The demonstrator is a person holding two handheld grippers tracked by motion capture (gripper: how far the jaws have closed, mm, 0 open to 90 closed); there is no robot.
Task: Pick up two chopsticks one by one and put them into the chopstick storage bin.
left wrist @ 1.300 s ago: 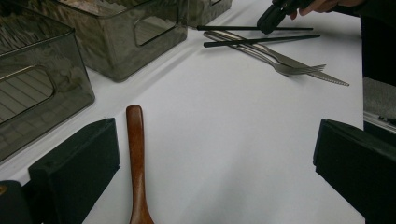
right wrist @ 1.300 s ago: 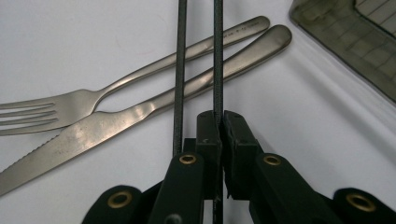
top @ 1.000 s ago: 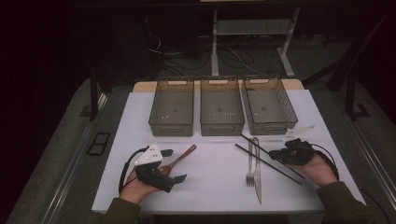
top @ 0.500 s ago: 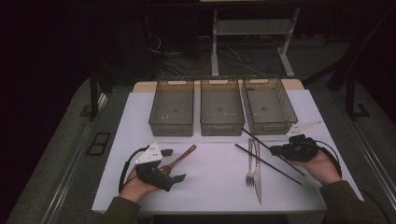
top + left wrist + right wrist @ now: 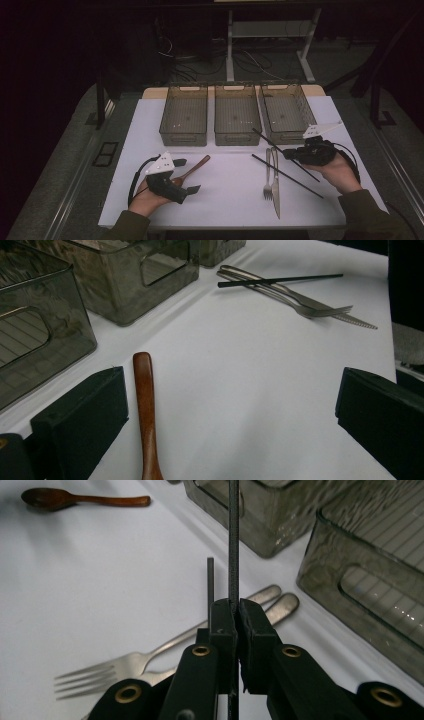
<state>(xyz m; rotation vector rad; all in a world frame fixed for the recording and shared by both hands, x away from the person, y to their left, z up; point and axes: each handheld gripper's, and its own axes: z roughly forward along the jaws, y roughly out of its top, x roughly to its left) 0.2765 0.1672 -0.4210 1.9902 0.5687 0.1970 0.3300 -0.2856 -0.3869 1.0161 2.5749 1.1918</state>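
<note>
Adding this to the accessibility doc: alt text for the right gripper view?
The right gripper has its jaws shut on a black chopstick that runs up toward the bins. Below lie a second chopstick, a fork and a knife on the white table, with a wooden spoon at the top left.

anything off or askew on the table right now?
Mostly tidy. One oddity: the two black chopsticks are split. The right gripper is shut on one chopstick; the other chopstick lies slantwise across the fork and knife. Bins stand straight.
</note>
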